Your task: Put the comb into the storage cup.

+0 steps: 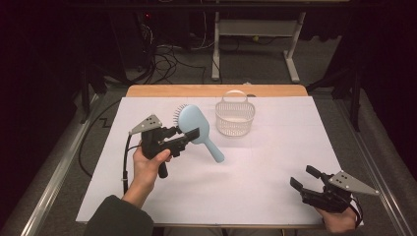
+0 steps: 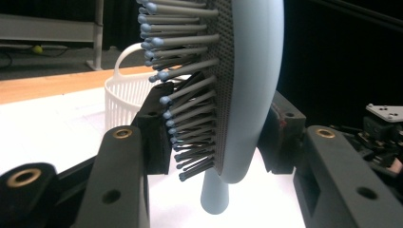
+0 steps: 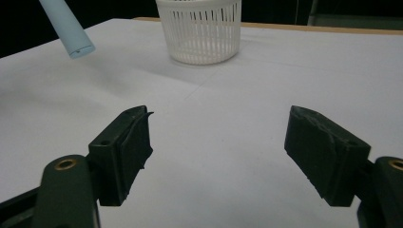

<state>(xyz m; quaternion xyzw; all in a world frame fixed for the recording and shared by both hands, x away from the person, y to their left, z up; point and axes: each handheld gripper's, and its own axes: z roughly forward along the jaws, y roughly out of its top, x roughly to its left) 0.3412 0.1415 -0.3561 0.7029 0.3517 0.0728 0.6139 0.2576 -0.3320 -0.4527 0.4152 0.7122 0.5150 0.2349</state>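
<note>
On the white table [image 1: 255,182]: one blue hairbrush [image 1: 194,123] clamped in the left claw [image 1: 189,135], one white basket [image 1: 235,117], right claw [image 1: 306,178] wide, empty.

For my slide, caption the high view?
Left gripper holds a blue hairbrush beside a white basket.

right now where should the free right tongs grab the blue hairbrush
Take the handle, coming from its free lower end on the right. The left tongs already clamp the hairbrush head, bristles against one pad, so only the slim round handle sticks out clear above the table.
</note>
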